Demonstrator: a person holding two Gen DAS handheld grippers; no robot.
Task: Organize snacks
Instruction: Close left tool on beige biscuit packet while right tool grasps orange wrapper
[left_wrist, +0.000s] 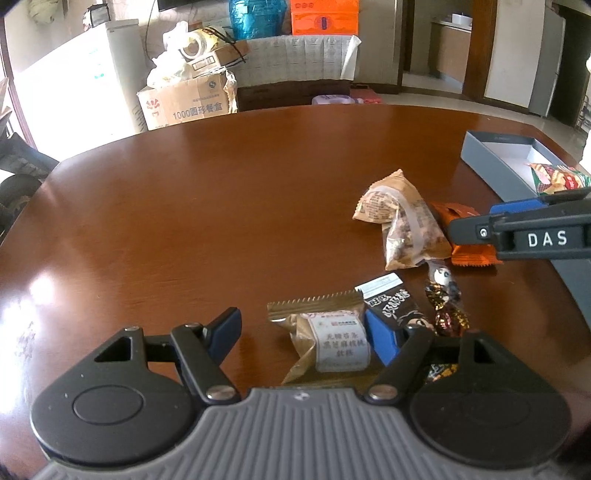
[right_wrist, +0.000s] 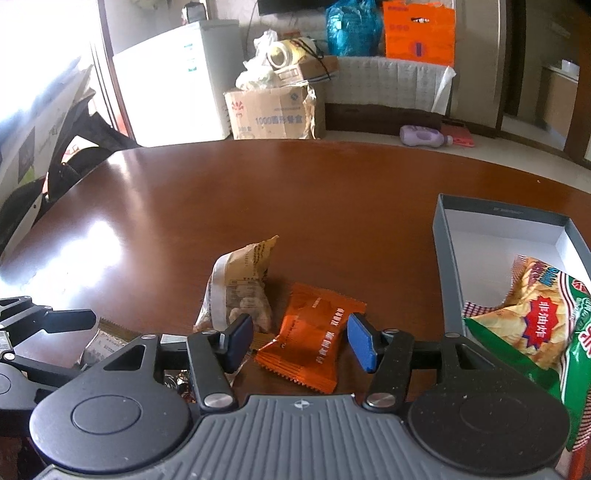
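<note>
A: The right gripper (right_wrist: 300, 343) hangs over the orange snack packet (right_wrist: 312, 341), jaws apart, one pad on each side, neither pressing on it. The packet lies flat on the brown table (right_wrist: 258, 206), just beside the tan nut bag (right_wrist: 240, 288).

B: And the left gripper (left_wrist: 304, 332)?

A: Jaws wide apart too, straddling the gold pastry packet (left_wrist: 328, 332), nothing pinched.

B: How would that orange one handle?

A: Probably light, crinkly and slick. A pinch across the puffed middle looks safest; the crimped ends might slide out.

B: Destination?

A: Likely the grey box (right_wrist: 448, 258), where a chip bag (right_wrist: 535, 314) lies already.
</note>
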